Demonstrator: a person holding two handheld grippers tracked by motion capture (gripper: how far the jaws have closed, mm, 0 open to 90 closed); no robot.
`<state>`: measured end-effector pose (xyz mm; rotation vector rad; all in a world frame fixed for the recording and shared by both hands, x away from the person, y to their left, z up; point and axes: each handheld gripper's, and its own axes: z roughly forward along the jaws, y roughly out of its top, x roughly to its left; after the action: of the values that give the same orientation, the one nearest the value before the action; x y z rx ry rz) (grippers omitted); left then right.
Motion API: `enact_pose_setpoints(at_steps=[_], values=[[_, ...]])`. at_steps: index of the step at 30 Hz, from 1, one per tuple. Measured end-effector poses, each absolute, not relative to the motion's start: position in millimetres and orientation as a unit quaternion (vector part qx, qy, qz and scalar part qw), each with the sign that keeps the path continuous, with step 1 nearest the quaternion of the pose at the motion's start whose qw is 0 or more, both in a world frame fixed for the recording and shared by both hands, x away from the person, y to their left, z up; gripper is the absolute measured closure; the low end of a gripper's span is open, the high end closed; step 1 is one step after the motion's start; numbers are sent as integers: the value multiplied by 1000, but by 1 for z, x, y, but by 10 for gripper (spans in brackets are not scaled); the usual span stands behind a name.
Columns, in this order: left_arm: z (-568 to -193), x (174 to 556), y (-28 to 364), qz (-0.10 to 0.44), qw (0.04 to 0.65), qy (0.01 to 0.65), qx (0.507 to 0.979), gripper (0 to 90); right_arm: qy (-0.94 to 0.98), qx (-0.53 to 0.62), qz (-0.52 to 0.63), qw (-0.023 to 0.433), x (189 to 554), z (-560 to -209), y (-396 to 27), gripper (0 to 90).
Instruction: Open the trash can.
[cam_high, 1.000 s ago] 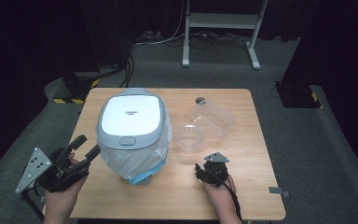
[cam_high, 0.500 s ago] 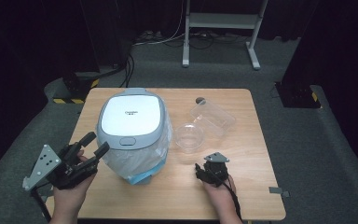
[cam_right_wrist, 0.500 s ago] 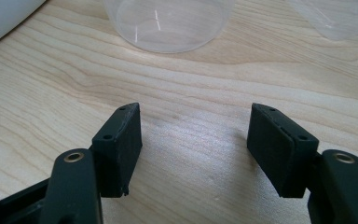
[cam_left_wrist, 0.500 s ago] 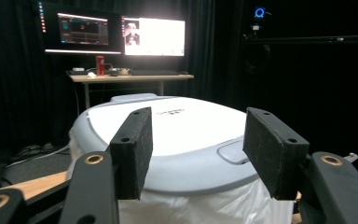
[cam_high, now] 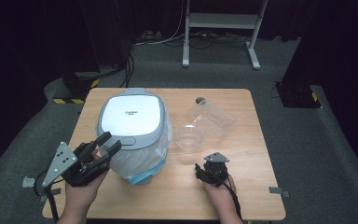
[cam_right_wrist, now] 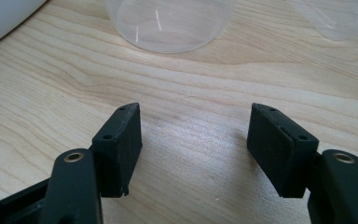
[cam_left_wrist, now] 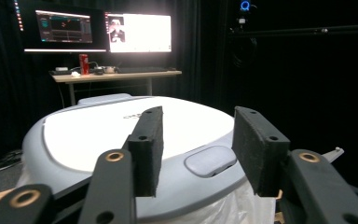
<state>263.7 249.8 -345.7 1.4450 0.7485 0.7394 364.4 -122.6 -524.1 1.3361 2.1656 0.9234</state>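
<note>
Sitting toward nine o'clock of the wooden table [cam_high: 242, 196], the rice cooker [cam_high: 133, 126] has its white and grey lid down, so nothing inside can be seen; a clear plastic bag [cam_high: 142, 161] with a blue edge is wrapped round its lower body. The left gripper [cam_high: 106, 144] hovers at the cooker's seven o'clock rim, its jaws having just been closing, yet they stand parted with nothing pressed between the pads [cam_left_wrist: 148, 149]. In the left gripper view the grey latch button [cam_left_wrist: 210, 160] on the lid lies in the gap between the jaws.

At the cooker's three o'clock stands a round clear cup [cam_high: 189, 137], empty, and just beyond it at one o'clock lies a clear rectangular tub [cam_high: 213, 116], also empty, touching or nearly touching the cup. The right gripper [cam_high: 205, 173] rests at the table's six o'clock, below the cup, jaws spread apart over bare wood and holding nothing.
</note>
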Motion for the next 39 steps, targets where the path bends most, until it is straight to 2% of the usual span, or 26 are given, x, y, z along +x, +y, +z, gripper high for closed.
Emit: enact_pose_setpoints(at_steps=[8,13,34,38,39], values=[[-347,270,237,328,605,326,648,762,781,482,333,216,364,-524,-123,356],[-350,274,231,327,594,328,658,833,782,481,333,215,364,-524,-123,356],[-353,272,225,332,585,330,663,878,782,480,334,216,364,-524,-122,357],[-352,271,224,328,586,327,665,878,783,478,334,217,364,-524,-123,357],[-350,270,224,325,584,325,670,847,784,477,334,217,364,-524,-123,357]])
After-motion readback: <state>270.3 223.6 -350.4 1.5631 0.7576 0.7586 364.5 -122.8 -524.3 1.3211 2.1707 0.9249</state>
